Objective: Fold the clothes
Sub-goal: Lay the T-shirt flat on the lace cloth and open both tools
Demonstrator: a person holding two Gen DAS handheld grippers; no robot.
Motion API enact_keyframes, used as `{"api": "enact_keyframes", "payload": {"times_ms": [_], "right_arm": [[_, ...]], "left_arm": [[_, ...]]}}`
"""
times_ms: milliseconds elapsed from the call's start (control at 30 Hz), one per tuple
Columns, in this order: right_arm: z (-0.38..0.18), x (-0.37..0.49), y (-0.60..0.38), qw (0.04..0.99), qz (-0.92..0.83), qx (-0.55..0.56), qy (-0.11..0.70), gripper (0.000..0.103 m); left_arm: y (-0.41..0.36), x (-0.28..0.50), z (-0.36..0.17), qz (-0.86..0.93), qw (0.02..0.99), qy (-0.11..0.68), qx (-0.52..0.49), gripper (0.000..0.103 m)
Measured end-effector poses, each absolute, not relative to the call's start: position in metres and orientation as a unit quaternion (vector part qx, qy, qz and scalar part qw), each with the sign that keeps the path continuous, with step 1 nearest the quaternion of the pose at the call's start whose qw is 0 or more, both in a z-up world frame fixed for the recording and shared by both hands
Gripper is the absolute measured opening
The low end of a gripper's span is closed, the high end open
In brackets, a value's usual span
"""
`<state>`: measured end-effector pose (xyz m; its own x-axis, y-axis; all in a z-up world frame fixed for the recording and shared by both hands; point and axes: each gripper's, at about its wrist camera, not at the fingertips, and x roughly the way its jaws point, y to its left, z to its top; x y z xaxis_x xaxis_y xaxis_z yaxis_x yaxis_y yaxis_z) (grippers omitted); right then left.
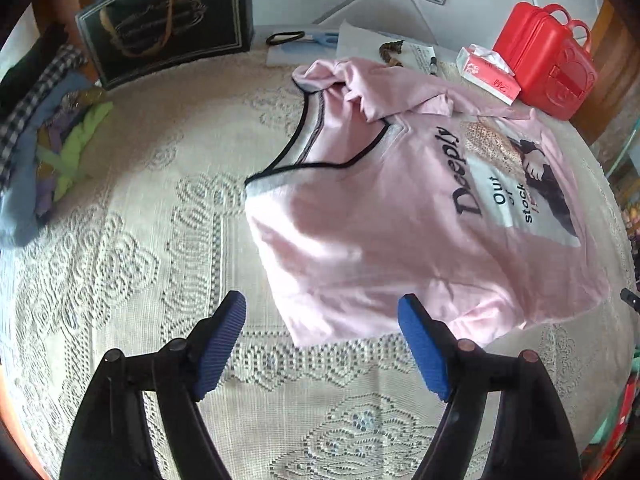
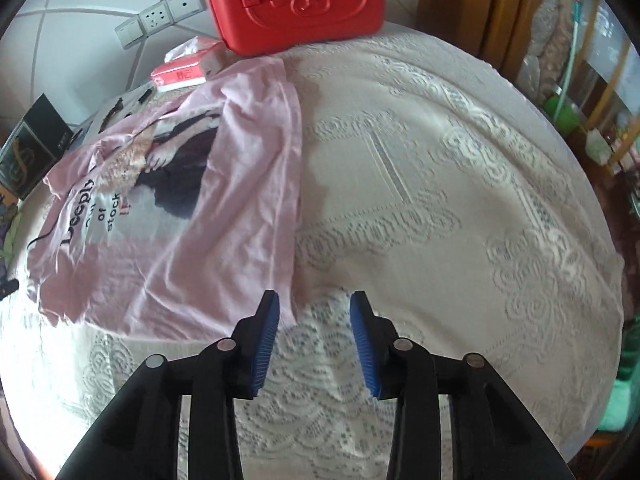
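A pink T-shirt (image 1: 360, 240) with a printed figure and black lettering lies spread on the lace tablecloth (image 1: 160, 220), its far sleeve bunched near the collar. My left gripper (image 1: 322, 304) hangs open just above the shirt's near edge, nothing between its blue pads. In the right wrist view the same pink T-shirt (image 2: 224, 184) lies left of centre. My right gripper (image 2: 314, 302) is open beside the shirt's near hem corner, left pad close to the fabric, holding nothing.
A red plastic case (image 1: 548, 56) and a tissue pack (image 1: 488, 74) stand at the table's far side. A dark gift bag (image 1: 168, 20), scissors, papers and a pile of clothes (image 1: 48, 136) lie at the back left. Bare lace cloth (image 2: 440, 200) spreads right of the shirt.
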<state>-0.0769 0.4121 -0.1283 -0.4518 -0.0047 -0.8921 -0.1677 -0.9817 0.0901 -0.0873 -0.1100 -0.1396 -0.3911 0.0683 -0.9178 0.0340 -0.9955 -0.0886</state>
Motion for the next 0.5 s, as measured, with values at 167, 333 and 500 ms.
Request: {"api": "enact_keyframes", "payload": {"times_ms": [167,333,500], "right_arm": [[-0.151,-0.027,0.422,0.057,0.835,-0.538,0.1,0.072],[-0.166,-0.044,0.403,0.032,0.829,-0.556,0.052,0.072],[-0.176,-0.06,0.377,0.008,0.829,-0.558,0.021,0.072]], "left_arm": [[-0.108,-0.078,-0.157,0.834,-0.004,-0.075,-0.547,0.078],[-0.085,-0.094,-0.178,0.835,-0.021,-0.043,-0.548,0.079],[-0.08,-0.098,-0.18,0.835,-0.019,-0.027,-0.55,0.089]]}}
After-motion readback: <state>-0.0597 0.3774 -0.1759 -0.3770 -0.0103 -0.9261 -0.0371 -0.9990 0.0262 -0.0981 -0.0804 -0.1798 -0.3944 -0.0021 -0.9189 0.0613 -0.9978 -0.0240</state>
